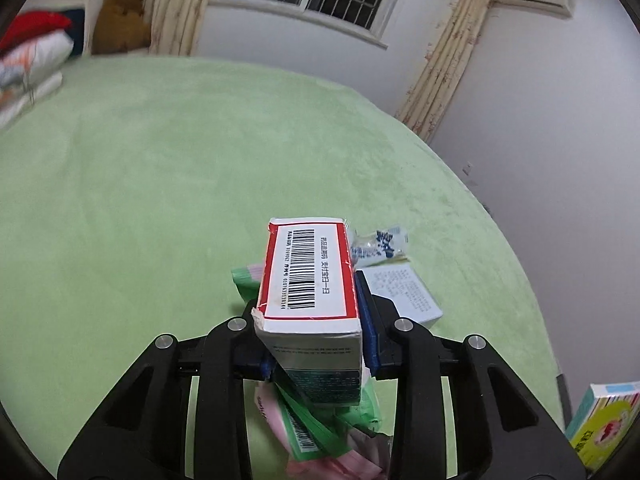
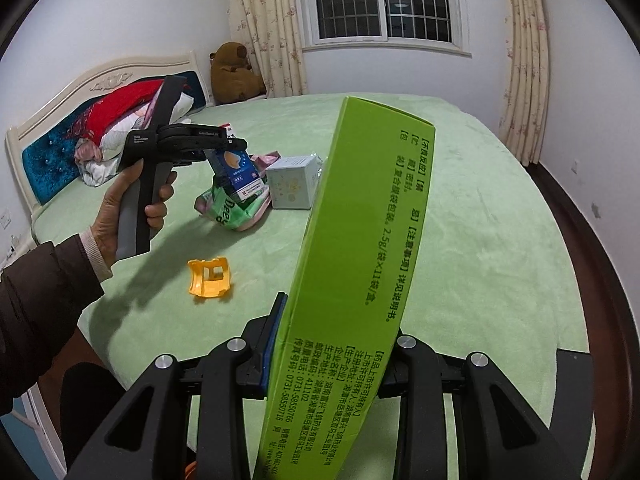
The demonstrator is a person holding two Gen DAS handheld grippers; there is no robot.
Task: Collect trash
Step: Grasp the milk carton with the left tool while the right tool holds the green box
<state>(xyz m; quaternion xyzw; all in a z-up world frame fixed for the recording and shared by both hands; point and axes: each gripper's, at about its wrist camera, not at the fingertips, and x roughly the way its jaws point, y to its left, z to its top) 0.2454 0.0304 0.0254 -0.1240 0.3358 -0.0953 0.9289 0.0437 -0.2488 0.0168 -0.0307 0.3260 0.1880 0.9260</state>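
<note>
The green carton (image 2: 352, 280) fills the near right-wrist view, pinched across its narrow faces by the right tool (image 2: 334, 344), standing up and tilted over the green bed (image 2: 500, 240); the left tool (image 1: 316, 328) likewise clamps a red-bordered medicine box (image 1: 308, 276) by its sides, above a heap of green and pink wrappers (image 1: 316, 428). Both cartons look like light, thin cardboard, stiff enough along the edges yet likely to dent if squeezed on the broad faces, so gripping the narrow sides near the middle seems sound; the wrappers will probably be limp and slippery, best taken at a bunched fold. The right-wrist view alone shows an orange plastic piece (image 2: 211, 278) lying apart on the bed, a pale cube box (image 2: 294, 186) beside the wrapper heap, and the left hand (image 2: 132, 208) gripping its handle; only the left-wrist view shows the barcode face, a blue-printed sachet (image 1: 378, 246) and a leaflet-like box (image 1: 404, 292) just past the tool.
</note>
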